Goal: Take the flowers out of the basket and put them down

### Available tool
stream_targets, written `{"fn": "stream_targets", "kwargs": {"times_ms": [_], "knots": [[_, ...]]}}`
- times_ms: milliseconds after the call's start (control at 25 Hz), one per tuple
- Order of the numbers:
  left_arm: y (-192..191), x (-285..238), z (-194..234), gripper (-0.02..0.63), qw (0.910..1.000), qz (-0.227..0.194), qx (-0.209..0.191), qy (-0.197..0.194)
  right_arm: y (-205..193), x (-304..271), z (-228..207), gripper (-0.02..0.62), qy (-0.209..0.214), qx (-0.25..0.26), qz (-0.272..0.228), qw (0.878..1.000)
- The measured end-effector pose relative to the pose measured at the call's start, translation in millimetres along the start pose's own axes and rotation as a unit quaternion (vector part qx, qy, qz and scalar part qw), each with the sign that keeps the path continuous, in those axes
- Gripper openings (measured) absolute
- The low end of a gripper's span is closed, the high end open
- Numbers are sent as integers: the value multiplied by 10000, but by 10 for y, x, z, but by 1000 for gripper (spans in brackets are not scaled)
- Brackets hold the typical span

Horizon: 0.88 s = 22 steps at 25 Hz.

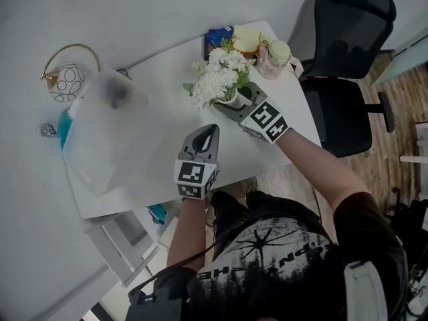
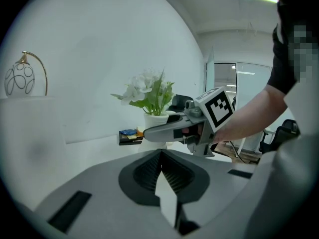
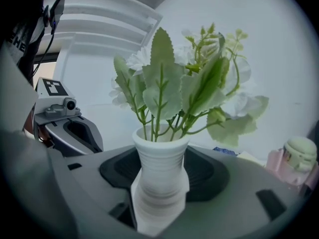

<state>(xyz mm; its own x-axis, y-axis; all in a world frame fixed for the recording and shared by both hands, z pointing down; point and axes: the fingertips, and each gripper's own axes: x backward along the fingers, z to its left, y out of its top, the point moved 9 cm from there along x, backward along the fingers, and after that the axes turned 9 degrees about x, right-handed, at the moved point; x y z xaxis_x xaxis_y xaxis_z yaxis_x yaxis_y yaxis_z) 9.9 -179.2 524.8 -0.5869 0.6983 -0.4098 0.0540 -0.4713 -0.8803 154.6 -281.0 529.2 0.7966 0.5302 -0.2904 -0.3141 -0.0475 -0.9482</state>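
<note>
White flowers with green leaves point(image 1: 217, 79) stand in a small ribbed white vase point(image 1: 234, 99) toward the far right of the white table point(image 1: 167, 65). My right gripper point(image 1: 238, 103) is shut on the vase, one black pad on each side of it. In the right gripper view the vase point(image 3: 160, 158) stands upright between the pads, with the flowers point(image 3: 174, 88) above. My left gripper point(image 1: 204, 139) is shut and holds nothing, near the table's front edge, just left of the vase. From the left gripper point(image 2: 160, 153) I see the flowers point(image 2: 147, 91) ahead.
A large translucent white bag point(image 1: 100, 129) lies on the table's left part, with a gold-arched lamp point(image 1: 67, 79) behind it. A pink cup point(image 1: 275, 57), a yellow item point(image 1: 246, 39) and a blue packet point(image 1: 217, 35) sit at the far corner. A black office chair point(image 1: 348, 59) stands at the right.
</note>
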Motion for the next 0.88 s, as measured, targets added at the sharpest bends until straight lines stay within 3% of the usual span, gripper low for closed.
{"fn": "stream_targets", "kwargs": {"times_ms": [360, 720, 880], "knots": [[27, 13, -98, 11, 9998, -5, -203, -22, -113, 72, 20, 265, 14, -117, 228, 9997], [97, 44, -168, 11, 9998, -166, 104, -100, -79, 351, 20, 264, 83, -333, 143, 9993], [175, 64, -210, 11, 9996, -232, 62, -145, -8, 487, 39, 255, 50, -271, 43, 9996]]}}
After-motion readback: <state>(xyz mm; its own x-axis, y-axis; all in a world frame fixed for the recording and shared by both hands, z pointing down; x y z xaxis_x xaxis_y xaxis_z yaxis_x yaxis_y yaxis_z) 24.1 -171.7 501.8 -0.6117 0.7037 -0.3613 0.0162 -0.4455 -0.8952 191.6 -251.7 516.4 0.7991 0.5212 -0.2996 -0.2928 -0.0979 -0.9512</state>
